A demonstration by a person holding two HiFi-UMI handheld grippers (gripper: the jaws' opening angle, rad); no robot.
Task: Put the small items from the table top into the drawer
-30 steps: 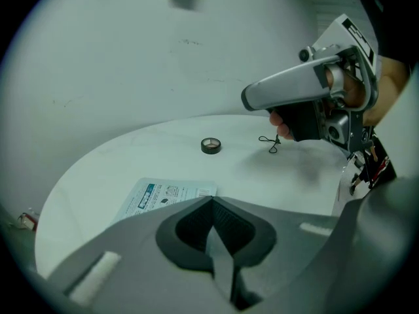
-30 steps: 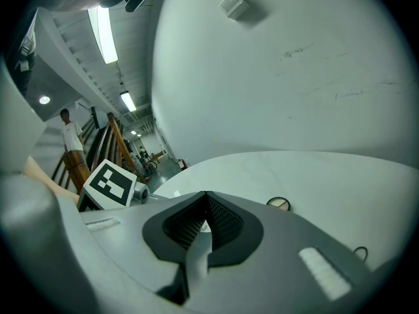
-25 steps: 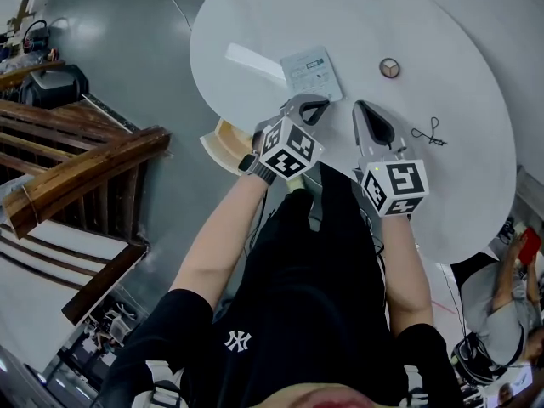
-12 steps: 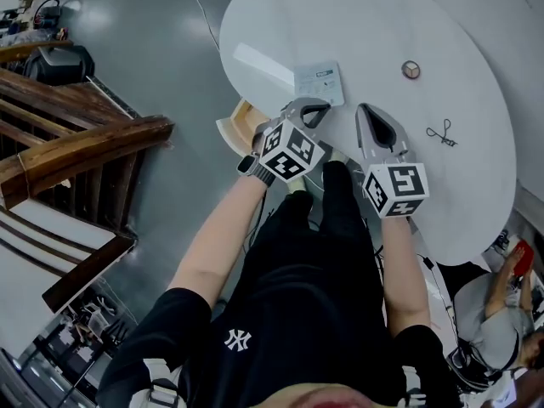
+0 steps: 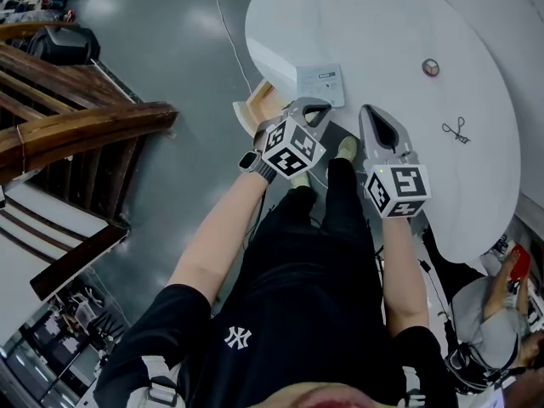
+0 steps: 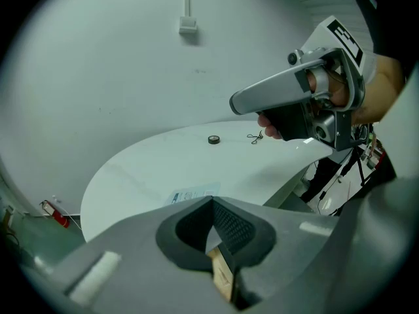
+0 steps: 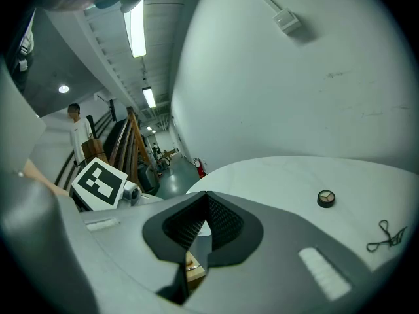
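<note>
- Moved since the earlier frame: in the head view the round white table (image 5: 382, 24) has slid up and to the right, and both grippers, formerly over the tabletop, now hang at its near edge.
- Writing: white "NY" logo (image 5: 238, 340) on the person's black shirt; print on the card (image 5: 321, 83) is too small to read.
- Left gripper (image 5: 311, 110): jaws clenched together, nothing between them, touching nothing; card just ahead.
- Right gripper (image 5: 372, 117): jaws clenched together, empty, touching nothing.
- On the table: card, round compact (image 5: 431, 67), small black scissor-shaped item (image 5: 456, 129), well apart.
- Wooden drawer (image 5: 255, 104): open at the table's edge, left of the left gripper.
</note>
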